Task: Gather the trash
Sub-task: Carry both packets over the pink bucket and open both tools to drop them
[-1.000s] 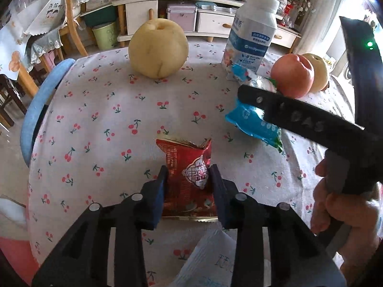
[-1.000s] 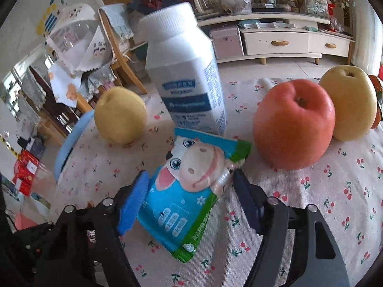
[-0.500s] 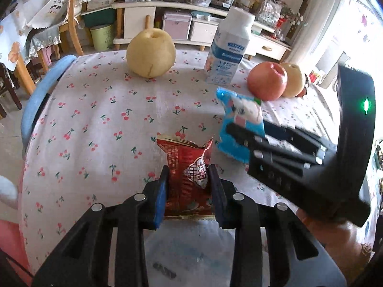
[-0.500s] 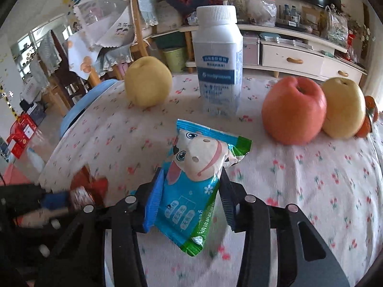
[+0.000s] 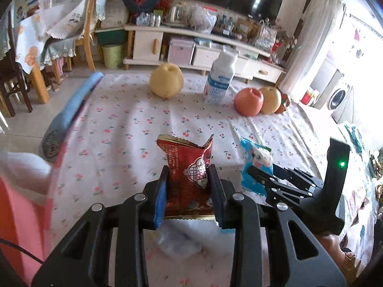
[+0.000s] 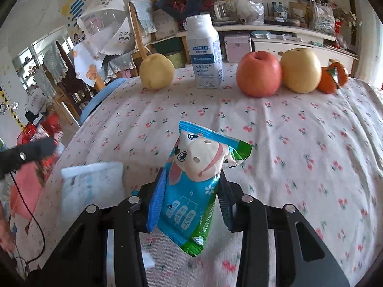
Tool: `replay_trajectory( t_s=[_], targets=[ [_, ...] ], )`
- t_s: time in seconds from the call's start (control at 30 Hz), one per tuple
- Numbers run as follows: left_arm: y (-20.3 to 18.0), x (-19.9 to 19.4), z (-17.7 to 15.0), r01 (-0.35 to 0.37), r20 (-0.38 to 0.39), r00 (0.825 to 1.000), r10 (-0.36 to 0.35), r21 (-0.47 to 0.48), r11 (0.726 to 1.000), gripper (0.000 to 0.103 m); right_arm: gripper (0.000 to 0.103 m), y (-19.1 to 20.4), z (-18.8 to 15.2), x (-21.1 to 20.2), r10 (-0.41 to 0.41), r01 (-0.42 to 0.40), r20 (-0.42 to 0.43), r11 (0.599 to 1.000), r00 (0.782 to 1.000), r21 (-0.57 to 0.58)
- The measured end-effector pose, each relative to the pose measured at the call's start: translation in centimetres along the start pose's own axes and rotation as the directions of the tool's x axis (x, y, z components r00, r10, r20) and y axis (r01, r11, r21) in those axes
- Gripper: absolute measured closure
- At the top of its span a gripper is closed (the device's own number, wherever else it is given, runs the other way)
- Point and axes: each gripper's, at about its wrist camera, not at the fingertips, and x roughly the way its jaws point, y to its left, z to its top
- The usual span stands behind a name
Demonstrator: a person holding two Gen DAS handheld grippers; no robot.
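My left gripper is shut on a torn red snack wrapper and holds it above the table's near edge. My right gripper is shut on a blue and green wrapper with a cartoon cow, lifted off the cloth. The right gripper with the blue wrapper also shows at the right of the left wrist view. A white crumpled wrapper lies on the cloth left of the right gripper and shows below the left gripper.
The table has a cherry-print cloth. At its far side stand a yellow pear, a white milk bottle, a red apple, another pear and an orange fruit. A blue chair back stands at the left edge.
Both grippers have pulled back toward the near edge and risen, each with its wrapper. The right gripper closed on the blue wrapper and lifted it off the cloth.
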Motion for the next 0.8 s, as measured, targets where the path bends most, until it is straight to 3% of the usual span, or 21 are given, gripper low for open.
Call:
replay_trajectory(
  t_s=[0.37,0.8],
  targets=[
    [2.7,-10.9,-3.1,-0.050,0.130,0.990,0.054,-0.030,0.998,0.069,0.061,3.8,-2.2,-7.6,0.040,-0.036,0.084,0.998,0.996,-0.048],
    [6.7,-19.9,-7.8,-0.112,0.219,0.967,0.133,-0.106,0.988,0.069,0.061,11.2,-3.9,-13.7,0.140,-0.121,0.116,0.980,0.983,-0.159]
  ],
)
